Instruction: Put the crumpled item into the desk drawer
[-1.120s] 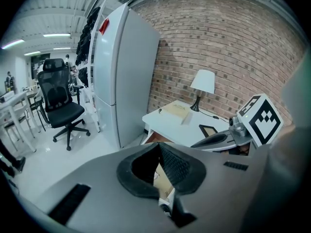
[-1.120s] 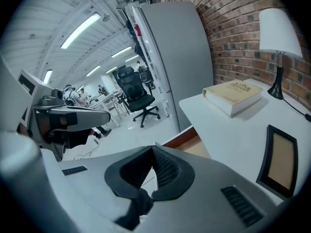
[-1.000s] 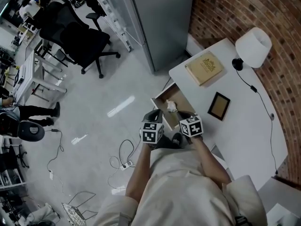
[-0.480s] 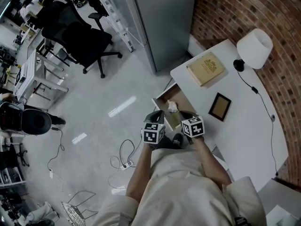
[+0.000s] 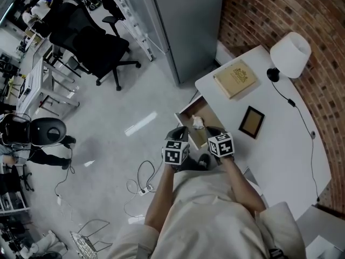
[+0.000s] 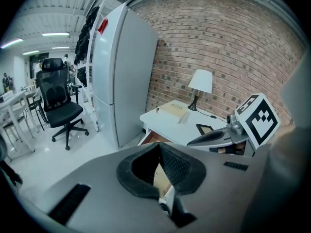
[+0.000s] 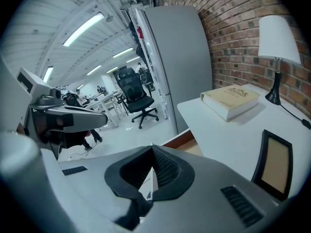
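While both grippers keep the place they had a second ago, their jaws sit pressed tip to tip. The left gripper point(image 6: 158, 144) has nothing between its fingers, and the right gripper point(image 7: 152, 147) is likewise closed on nothing. In the head view they hang side by side at the near end of the open drawer point(image 5: 195, 110), left just outside its front corner, right by its desk-side edge.

The crumpled item point(image 5: 197, 122) – white, wadded – lies inside the drawer on its wooden floor, as it did before, apart from both sets of jaws. Nothing else can be made out in the drawer.

On the white desk point(image 5: 280, 144) beyond, a tan book point(image 5: 234, 78), a dark picture frame point(image 5: 251, 121) and a lamp point(image 5: 290, 53) stand unchanged. The one clear change is at the far left of the floor, where a person in dark clothes point(image 5: 46, 139) has shifted position.
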Available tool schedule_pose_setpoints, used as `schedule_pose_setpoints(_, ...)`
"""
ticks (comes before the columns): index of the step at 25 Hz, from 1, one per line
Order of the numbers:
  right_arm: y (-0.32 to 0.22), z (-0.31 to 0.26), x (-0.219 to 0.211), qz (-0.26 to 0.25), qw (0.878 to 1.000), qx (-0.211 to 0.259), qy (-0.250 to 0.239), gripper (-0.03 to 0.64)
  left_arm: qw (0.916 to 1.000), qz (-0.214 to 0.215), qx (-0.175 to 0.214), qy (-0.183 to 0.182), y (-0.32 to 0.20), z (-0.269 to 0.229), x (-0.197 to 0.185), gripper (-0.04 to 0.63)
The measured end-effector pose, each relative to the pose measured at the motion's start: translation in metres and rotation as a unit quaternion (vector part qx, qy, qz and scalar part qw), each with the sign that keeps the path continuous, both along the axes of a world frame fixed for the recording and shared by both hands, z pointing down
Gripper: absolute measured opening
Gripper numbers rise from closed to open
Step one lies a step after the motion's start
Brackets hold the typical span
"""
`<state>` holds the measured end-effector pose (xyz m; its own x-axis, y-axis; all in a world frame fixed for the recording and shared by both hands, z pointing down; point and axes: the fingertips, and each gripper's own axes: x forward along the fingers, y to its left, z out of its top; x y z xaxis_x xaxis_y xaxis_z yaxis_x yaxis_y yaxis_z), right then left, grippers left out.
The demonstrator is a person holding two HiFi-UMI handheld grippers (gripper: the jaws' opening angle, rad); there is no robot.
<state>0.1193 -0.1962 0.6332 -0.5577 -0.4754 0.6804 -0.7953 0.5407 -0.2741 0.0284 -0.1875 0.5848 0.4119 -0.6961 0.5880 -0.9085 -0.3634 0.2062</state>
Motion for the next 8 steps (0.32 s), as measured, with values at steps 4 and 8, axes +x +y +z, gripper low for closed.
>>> schedule_pose_setpoints(4,0.0047,-0.0010,-0.0023,-0.008,1.000,0.001,0.001,0.026,1.0000,-0.003,0.000,0.001,0.0047,0.0007,-0.0017,0.017)
schedule_pose_setpoints(8,0.0105,-0.0015,0.0019,-0.014,1.000,0.002,0.005,0.026,1.0000,-0.001,-0.003,0.005,0.0100,0.0000,0.0054,0.017)
